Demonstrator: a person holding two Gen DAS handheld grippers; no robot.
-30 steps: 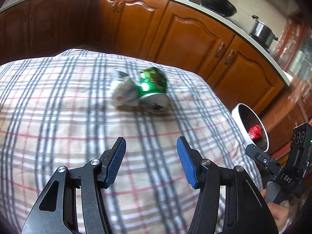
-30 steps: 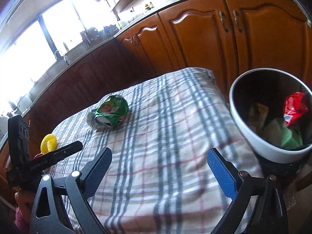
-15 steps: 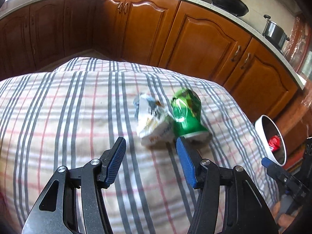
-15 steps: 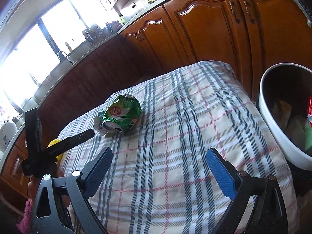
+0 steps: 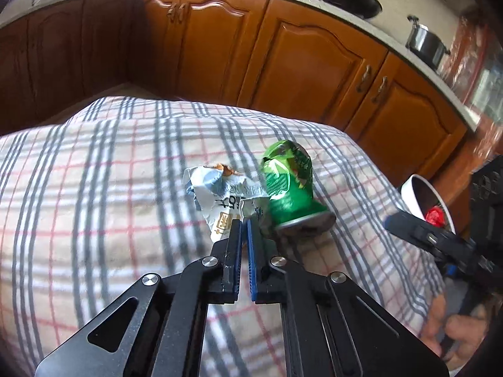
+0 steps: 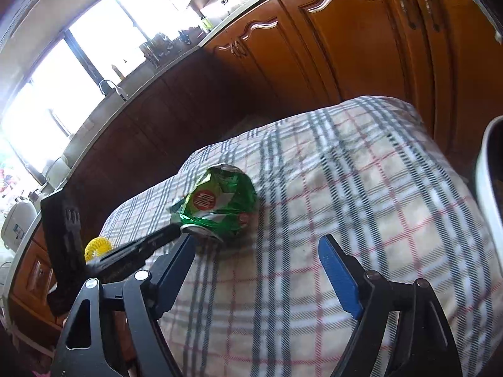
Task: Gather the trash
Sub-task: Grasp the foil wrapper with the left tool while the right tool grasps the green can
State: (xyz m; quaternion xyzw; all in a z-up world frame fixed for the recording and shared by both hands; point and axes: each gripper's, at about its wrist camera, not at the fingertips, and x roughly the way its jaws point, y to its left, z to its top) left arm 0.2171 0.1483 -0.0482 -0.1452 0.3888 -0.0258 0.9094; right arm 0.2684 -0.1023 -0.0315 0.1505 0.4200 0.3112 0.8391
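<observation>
A crumpled white wrapper (image 5: 220,194) lies on the plaid tablecloth (image 5: 94,188), touching a crushed green can (image 5: 289,188) on its right. My left gripper (image 5: 244,223) is shut, its tips pinching the wrapper's near edge. In the right wrist view the same can (image 6: 217,207) lies just ahead and left of my right gripper (image 6: 257,239). Its jaws are closing, with only cloth between the blue pads (image 6: 338,275). The left gripper's black finger (image 6: 151,245) reaches in to the can's left side, and the wrapper is hidden there.
A white-rimmed trash bin (image 5: 411,188) with red trash inside stands beyond the table's right edge, its rim (image 6: 484,188) at the far right of the right wrist view. Wooden cabinets (image 5: 298,62) ring the table. A hand (image 5: 452,336) holds the right gripper.
My left jaws have snapped shut on the wrapper's edge. The right gripper has swung left toward the can, its jaws narrowing, and the bin has slid almost out of its view.
</observation>
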